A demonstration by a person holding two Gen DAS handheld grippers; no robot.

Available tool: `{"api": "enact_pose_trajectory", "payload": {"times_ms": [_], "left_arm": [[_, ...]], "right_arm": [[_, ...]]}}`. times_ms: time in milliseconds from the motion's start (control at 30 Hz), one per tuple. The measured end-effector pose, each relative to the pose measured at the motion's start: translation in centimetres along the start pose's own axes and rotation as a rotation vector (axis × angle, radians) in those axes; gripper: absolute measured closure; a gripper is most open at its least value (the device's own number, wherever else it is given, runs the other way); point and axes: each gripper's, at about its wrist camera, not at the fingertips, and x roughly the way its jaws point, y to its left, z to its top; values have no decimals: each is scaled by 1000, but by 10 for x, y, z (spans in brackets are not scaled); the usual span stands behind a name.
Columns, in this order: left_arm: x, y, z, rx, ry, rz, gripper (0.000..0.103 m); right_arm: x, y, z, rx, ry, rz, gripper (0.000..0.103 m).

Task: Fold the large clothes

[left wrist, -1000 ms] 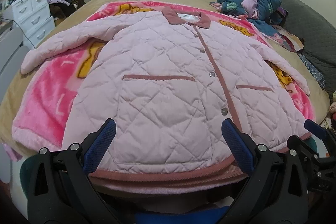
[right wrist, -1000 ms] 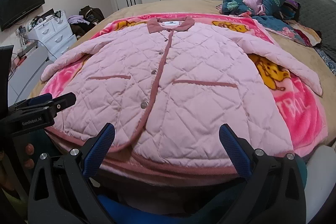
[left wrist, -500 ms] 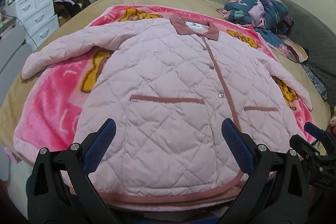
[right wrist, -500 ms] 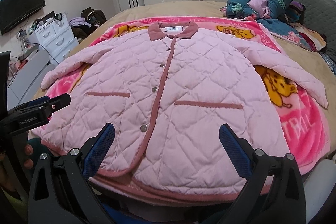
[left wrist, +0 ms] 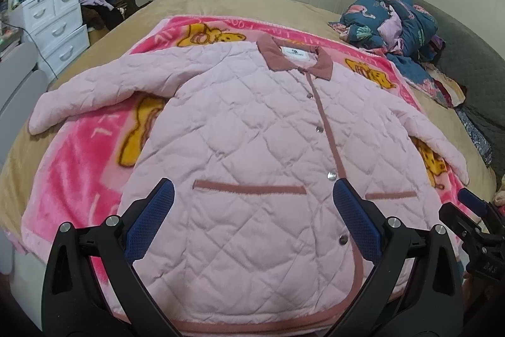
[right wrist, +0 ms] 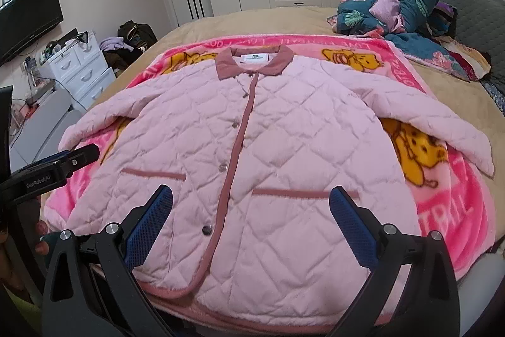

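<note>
A pale pink quilted jacket with dusty-rose trim (left wrist: 252,153) lies flat and buttoned, front up, on a bright pink plush blanket with yellow cartoon bears (left wrist: 72,179) spread over a tan-covered bed (left wrist: 221,2). Both sleeves are spread out to the sides, and the collar points away from both cameras.

The left gripper (left wrist: 252,217) hangs with its blue-padded fingers (left wrist: 151,220) released, wide apart and grasping nothing. The left pocket trim lies between them, and the button placket runs just past the inner edge of the right-hand finger. The right gripper (right wrist: 251,220) is likewise spread and empty, with the placket and lower buttons between its fingers (right wrist: 352,226) and the right pocket trim reaching to the right-hand finger.

Compared with a second ago, both grippers have advanced over the jacket. Then the hem lay just beyond the fingertips; now it lies beneath and behind them, and the fingertips reach the pocket line. Each gripper's tip shows at the edge of the other's view. The jacket itself has not shifted, and the finger spread is unchanged.

A heap of dark teal floral bedding (right wrist: 397,2) sits beyond the fingers to the right.
</note>
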Motion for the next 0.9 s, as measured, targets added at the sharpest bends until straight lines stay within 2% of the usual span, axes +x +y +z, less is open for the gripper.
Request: {"api": "enact_pose_trajectory", "payload": {"times_ms": [900], "left_arm": [[48,-57,85,50,-1,-68,8]], "right_arm": [[19,-49,103,82,-74,-42,4]]}}
